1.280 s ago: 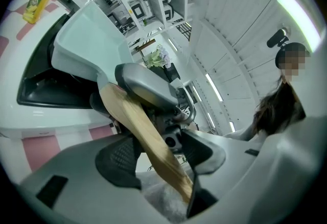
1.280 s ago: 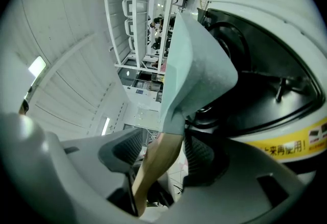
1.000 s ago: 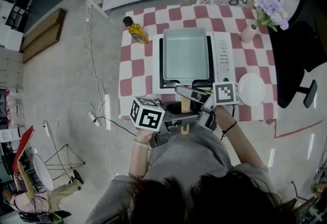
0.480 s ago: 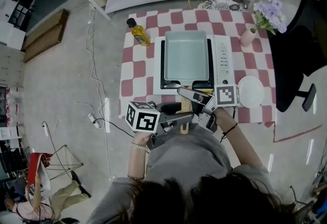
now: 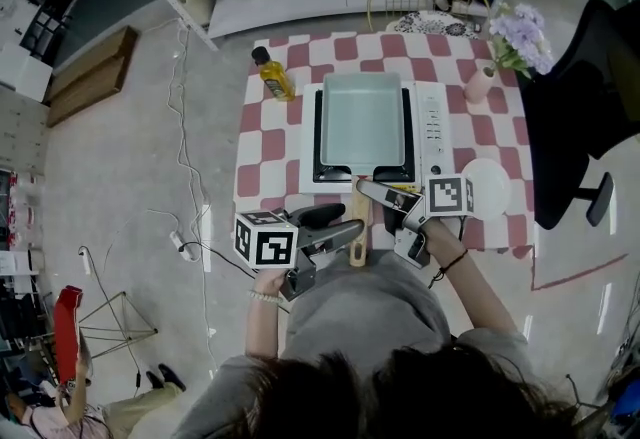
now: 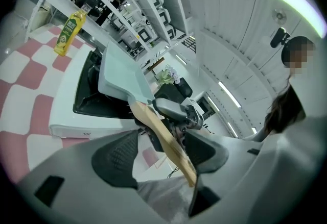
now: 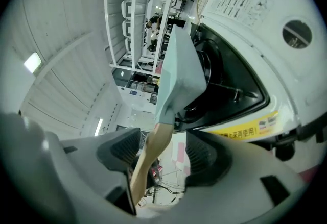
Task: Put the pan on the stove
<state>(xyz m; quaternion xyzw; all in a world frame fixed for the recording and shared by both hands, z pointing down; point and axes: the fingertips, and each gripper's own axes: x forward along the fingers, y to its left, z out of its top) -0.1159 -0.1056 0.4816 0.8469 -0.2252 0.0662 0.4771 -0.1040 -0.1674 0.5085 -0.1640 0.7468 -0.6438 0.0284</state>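
A pale blue square pan (image 5: pixel 362 117) sits on the white table-top stove (image 5: pixel 436 127), and its wooden handle (image 5: pixel 357 227) sticks out over the near table edge. My left gripper (image 5: pixel 345 232) is open, with the handle (image 6: pixel 163 139) running between its jaws (image 6: pixel 159 154); the left pad stands clear of the handle. My right gripper (image 5: pixel 372 189) is open too. In the right gripper view the handle (image 7: pixel 150 154) passes between the jaws (image 7: pixel 162 154), with a gap to the right pad. The pan (image 7: pixel 181 72) rests over the black burner well.
The stove stands on a red-and-white checked table (image 5: pixel 270 142). A yellow oil bottle (image 5: pixel 271 75) is at the far left corner, a white plate (image 5: pixel 490 187) at the near right, a pink vase with flowers (image 5: pixel 483 82) at the far right. A black chair (image 5: pixel 590 97) stands to the right.
Both grippers have drawn back a little toward the person, the left one down and to the left. Their jaws have spread off the handle. The pan has stayed on the stove.
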